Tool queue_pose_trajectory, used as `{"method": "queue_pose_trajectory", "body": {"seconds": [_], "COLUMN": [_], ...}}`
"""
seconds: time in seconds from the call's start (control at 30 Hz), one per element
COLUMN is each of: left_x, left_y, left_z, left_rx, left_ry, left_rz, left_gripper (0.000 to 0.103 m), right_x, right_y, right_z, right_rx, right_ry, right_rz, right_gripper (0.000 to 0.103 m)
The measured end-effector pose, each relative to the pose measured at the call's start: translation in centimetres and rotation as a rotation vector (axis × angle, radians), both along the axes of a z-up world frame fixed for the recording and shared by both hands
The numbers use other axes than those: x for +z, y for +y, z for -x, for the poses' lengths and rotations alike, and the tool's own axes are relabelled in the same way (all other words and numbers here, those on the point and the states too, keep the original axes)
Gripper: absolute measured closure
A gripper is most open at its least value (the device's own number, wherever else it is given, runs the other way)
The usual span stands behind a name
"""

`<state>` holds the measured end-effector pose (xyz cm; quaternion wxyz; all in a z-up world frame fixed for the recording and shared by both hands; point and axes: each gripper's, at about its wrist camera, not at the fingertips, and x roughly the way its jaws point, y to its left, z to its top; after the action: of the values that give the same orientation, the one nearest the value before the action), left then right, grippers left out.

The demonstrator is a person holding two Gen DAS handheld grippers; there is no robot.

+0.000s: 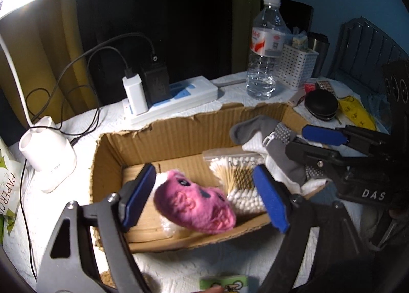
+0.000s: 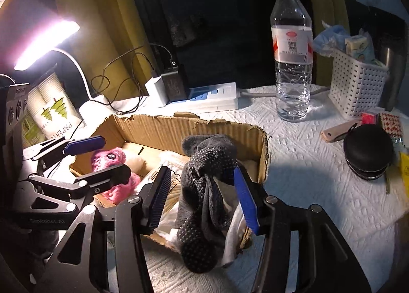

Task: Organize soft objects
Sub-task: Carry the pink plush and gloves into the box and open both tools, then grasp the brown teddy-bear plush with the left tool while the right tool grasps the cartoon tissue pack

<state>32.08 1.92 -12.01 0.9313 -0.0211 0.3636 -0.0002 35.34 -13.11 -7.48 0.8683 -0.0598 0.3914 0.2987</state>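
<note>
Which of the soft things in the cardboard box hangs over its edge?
The grey dotted sock drapes over the cardboard box rim; the pink plush toy lies wholly inside.

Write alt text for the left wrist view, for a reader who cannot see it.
The open left gripper hovers over a pink plush toy lying in a torn cardboard box beside a pack of cotton swabs. The right gripper reaches in at a grey dotted sock.

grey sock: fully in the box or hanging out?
Hanging out. The grey sock drapes over the cardboard box rim, its dotted end outside on the white table cover, between the right gripper fingers.
</note>
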Motion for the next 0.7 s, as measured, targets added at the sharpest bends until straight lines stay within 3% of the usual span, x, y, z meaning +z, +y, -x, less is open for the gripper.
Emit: {"method": "queue_pose_trajectory", "body": {"seconds": [0.7], "left_x": [2.8], "left_y": [2.2], "left_z": [7.5], "left_rx": [-0.001], "left_ry": [-0.097], "left_rz": [0.08], "left_gripper": [0.023], "right_x": [3.5], "right_y": [2.3], "right_z": [6.3], "right_rx": [0.012], "right_ry": [-0.068], "right_rz": [0.049], "right_gripper": [0.048]}}
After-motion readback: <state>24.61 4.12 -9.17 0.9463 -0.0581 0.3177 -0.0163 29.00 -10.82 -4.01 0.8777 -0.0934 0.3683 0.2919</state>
